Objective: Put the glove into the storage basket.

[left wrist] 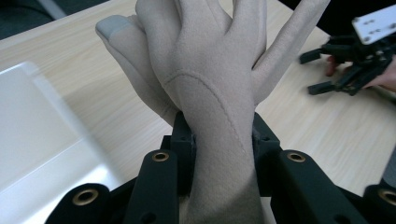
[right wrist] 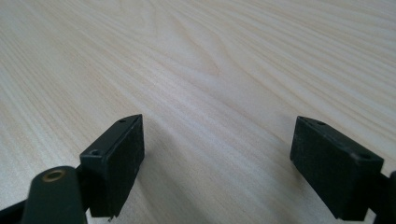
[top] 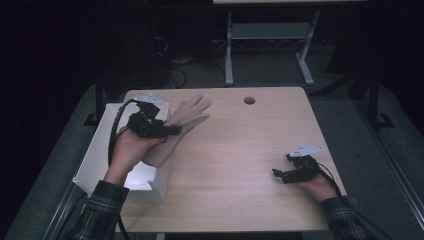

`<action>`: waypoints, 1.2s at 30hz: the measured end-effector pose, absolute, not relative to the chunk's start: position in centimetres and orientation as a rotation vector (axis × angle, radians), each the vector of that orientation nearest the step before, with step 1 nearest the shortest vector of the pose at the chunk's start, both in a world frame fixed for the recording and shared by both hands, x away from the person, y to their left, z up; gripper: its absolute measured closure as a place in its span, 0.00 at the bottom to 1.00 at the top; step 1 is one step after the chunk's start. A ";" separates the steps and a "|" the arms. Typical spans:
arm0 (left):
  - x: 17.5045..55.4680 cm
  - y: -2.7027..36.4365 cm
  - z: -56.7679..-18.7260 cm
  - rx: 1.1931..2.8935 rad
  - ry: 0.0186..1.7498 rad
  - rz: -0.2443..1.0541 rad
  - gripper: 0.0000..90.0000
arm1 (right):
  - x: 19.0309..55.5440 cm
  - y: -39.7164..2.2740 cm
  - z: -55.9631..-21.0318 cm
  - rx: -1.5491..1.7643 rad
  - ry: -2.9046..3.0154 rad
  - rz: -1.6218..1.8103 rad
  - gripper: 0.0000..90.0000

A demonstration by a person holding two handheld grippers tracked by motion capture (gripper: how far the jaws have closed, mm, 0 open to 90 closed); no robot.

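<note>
Jaws of the left gripper (left wrist: 219,135) are clamped partway closed on the cuff end of a beige glove (left wrist: 205,79), held up over the desk's (top: 240,150) left edge beside the white box (top: 97,150); the right gripper (top: 286,174) rests apart on the desk, jaws wide and holding nothing. Risk, as a guess: the grip is on soft fabric low at the cuff, so the floppy fingers could sag, snag the box wall, or the glove could slip out. Glove's long axis runs away from the left hand (top: 131,147), fingers pointing toward the desk's far side, slightly right.
</note>
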State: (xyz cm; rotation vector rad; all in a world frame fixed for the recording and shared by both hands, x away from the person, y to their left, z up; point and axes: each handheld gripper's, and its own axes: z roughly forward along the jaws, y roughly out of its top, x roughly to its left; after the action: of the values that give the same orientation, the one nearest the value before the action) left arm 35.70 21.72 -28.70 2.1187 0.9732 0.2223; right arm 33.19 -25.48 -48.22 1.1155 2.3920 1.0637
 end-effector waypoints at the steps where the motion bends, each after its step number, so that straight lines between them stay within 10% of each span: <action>1: 35.7 22.4 -28.8 2.108 0.991 0.236 0.77 | 33.2 -25.5 -48.2 1.115 2.392 1.063 0.19; 16: 35.4 30.6 -34.4 2.039 1.299 0.341 0.77 | 33.2 -25.5 -48.2 1.118 2.391 1.063 0.19; 36: 36.8 30.7 -41.5 2.120 1.436 0.257 0.64 | 33.2 -25.5 -48.2 1.119 2.391 1.063 0.19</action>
State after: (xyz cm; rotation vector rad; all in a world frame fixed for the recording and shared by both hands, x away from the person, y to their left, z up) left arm 36.82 30.74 -41.50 2.1199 1.4356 0.2574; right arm 33.19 -25.45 -48.22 1.1189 2.3906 1.0633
